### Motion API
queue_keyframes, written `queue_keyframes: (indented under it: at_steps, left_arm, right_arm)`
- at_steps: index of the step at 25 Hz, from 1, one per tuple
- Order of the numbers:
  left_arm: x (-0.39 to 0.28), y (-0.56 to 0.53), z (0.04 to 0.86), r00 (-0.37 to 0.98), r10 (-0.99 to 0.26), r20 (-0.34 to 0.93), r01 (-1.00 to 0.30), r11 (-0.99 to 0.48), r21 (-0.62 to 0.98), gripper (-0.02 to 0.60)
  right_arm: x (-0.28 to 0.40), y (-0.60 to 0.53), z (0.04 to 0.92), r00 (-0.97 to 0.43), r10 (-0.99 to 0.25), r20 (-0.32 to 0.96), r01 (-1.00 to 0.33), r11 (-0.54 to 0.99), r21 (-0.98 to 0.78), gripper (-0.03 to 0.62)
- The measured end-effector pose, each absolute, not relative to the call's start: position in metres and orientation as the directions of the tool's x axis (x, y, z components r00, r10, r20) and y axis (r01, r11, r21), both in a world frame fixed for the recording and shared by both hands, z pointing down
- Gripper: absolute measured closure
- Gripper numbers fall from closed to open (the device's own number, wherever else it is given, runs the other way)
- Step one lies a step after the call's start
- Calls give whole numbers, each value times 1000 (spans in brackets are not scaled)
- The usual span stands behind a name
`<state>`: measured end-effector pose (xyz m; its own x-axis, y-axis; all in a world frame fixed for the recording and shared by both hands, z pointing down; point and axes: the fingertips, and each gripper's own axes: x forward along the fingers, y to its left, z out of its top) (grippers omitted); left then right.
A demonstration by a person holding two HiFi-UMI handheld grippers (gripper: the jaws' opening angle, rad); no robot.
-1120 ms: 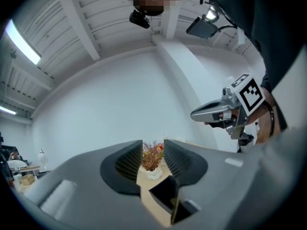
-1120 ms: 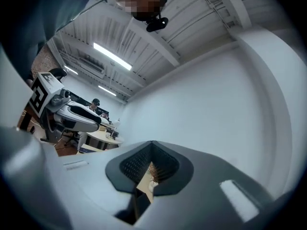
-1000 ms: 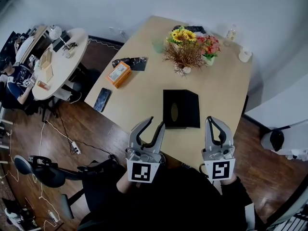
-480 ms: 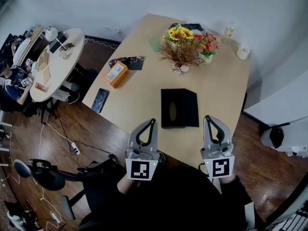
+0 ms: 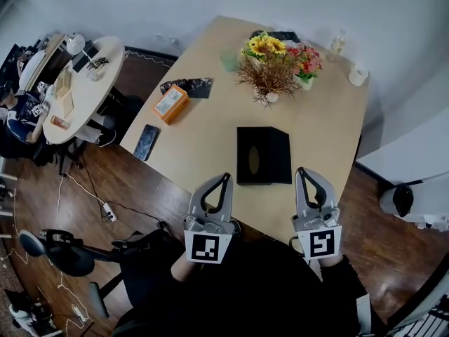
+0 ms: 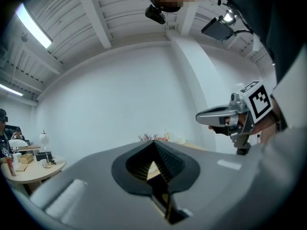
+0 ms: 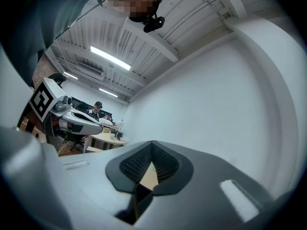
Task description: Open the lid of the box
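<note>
I had the pale desk below me, with the black box lying flat near its front edge. The left hand-held gripper and right hand-held gripper flanked the box's near side, apart from it, jaws together and empty.

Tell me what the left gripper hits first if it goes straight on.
Probably the flower arrangement, which its own view shows dead ahead over the shut left gripper. The black box lies just right of that line and might be clipped first; height is unclear.
</note>
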<state>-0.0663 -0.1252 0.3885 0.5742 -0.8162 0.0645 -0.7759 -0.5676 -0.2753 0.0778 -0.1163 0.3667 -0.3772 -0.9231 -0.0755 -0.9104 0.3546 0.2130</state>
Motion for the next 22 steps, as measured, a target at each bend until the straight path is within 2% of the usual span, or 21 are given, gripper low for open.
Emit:
queue_keyframes:
  at_steps: [22]
  left_arm:
    - [-66,-123,391,569,-820,64,-785,-565,-253,577]
  right_arm:
    - [79,-115,366,-373,-925,-77,-911,349,218,594]
